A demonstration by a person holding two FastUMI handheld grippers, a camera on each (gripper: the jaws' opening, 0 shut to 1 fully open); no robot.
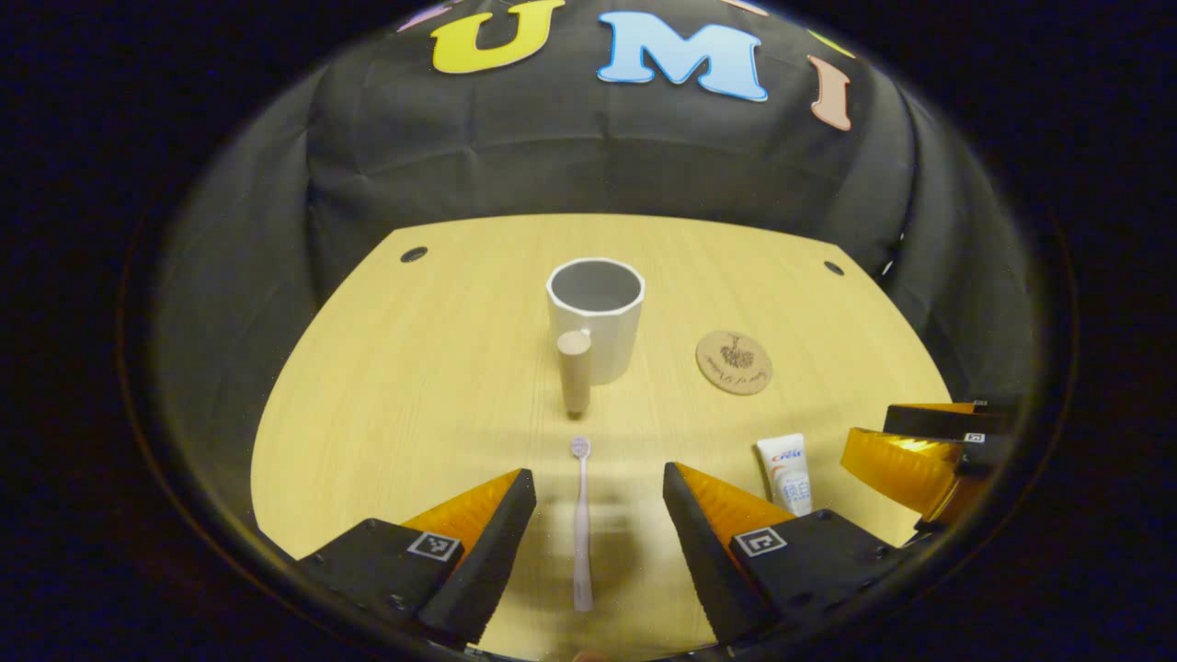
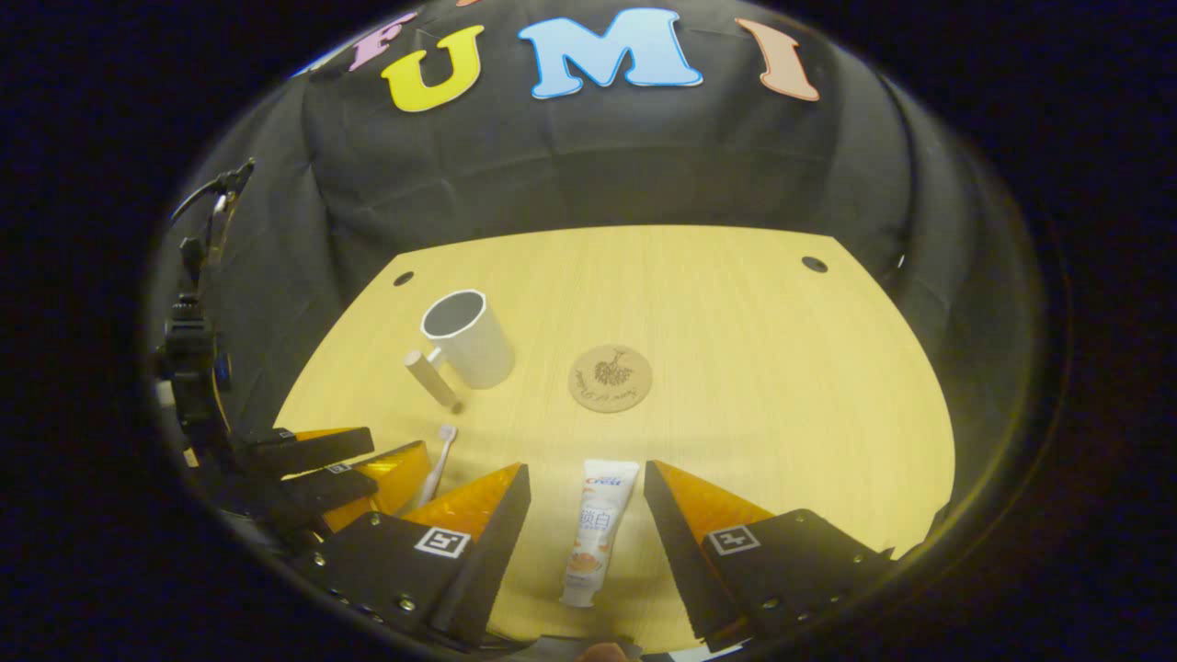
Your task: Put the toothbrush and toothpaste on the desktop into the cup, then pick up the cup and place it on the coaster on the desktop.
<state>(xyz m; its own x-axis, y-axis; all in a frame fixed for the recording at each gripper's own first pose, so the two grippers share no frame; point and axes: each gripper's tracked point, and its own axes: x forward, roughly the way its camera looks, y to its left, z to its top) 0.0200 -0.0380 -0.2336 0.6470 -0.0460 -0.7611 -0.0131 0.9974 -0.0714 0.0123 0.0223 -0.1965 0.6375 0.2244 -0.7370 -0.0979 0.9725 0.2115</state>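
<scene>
A white cup (image 1: 596,317) with a wooden handle (image 1: 575,370) stands mid-table; in the right gripper view the cup (image 2: 467,338) is at left. A round cork coaster (image 1: 734,362) (image 2: 610,378) lies to its right. A pale toothbrush (image 1: 581,524) lies flat between the spread fingers of my left gripper (image 1: 599,487), which is open above it. The toothpaste tube (image 2: 594,531) lies between the fingers of my right gripper (image 2: 586,487), also open. In the left gripper view the tube (image 1: 787,473) is at right beside the right gripper (image 1: 919,455). The left gripper (image 2: 340,469) appears over the toothbrush (image 2: 441,457).
The wooden table (image 1: 441,368) (image 2: 782,386) has a dark hole near each far corner (image 1: 414,254) (image 1: 833,268). The black cloth wall rises right behind its far edge. A stand with cables (image 2: 198,349) is at the left of the right gripper view.
</scene>
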